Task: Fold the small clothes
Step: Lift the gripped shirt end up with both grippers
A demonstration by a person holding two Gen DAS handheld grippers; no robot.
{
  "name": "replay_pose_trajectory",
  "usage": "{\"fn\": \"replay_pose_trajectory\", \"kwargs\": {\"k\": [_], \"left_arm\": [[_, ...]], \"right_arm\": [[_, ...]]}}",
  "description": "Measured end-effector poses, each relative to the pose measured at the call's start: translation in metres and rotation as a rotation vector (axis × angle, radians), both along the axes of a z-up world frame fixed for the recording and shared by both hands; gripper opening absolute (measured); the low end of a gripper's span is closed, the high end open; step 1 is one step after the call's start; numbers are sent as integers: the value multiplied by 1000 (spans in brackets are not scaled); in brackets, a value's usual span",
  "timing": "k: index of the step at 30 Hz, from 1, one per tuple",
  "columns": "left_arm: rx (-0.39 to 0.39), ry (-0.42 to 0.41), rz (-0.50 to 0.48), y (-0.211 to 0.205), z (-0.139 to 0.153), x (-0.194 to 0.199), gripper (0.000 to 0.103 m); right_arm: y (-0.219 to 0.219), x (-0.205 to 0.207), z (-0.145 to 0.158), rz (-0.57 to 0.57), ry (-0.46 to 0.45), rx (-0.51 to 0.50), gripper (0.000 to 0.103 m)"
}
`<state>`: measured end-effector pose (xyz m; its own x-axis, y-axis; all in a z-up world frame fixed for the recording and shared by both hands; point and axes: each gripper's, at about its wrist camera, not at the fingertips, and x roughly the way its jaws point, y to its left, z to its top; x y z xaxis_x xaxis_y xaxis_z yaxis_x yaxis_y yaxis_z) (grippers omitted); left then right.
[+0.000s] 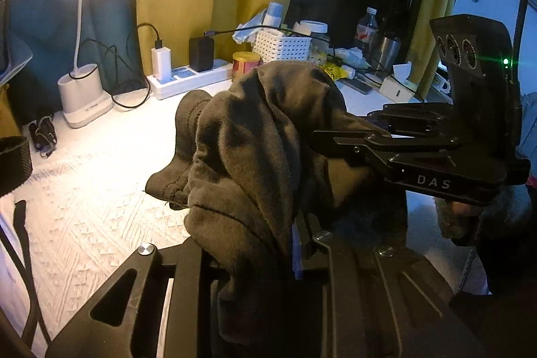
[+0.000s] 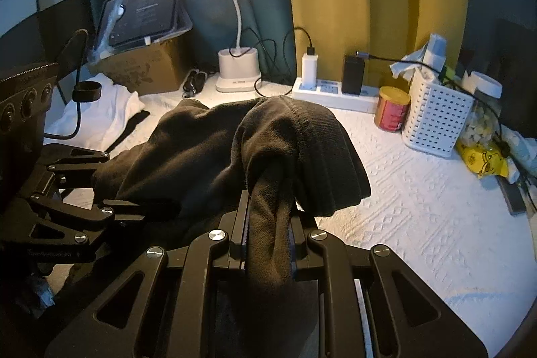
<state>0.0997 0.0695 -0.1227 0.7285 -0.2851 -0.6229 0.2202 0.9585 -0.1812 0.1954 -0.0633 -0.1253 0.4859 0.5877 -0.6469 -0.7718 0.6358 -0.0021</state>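
Left gripper [image 1: 295, 257]: fingers pinching the dark garment [image 1: 255, 136].
Right gripper [image 2: 268, 223]: fingers clamping a bunched fold, lifting near the desk lamp [image 2: 238, 69].
Risk: bunched fabric slipping, spoiling the fold.

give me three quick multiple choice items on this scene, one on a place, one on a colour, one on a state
1. Where does the red and gold can stand?
A. beside the white perforated basket
B. on the cardboard box
C. under the lamp

2. What colour is the garment?
A. white
B. dark brown
C. yellow

3. What is the right gripper doing?
A. open over bare cloth
B. clamped on the garment
C. holding a cable

Key: 1 A, can touches the basket's left side; 2 B, dark brown fabric; 3 B, fabric pinched between its fingers.
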Motion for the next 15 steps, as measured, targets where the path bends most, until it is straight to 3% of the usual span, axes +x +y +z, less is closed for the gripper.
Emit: {"fn": "replay_pose_trajectory", "kwargs": {"k": [15], "left_arm": [[28, -103, -3, -22, 27, -39, 20]], "right_arm": [[-23, -44, 31, -8, -81, 53, 19]]}}
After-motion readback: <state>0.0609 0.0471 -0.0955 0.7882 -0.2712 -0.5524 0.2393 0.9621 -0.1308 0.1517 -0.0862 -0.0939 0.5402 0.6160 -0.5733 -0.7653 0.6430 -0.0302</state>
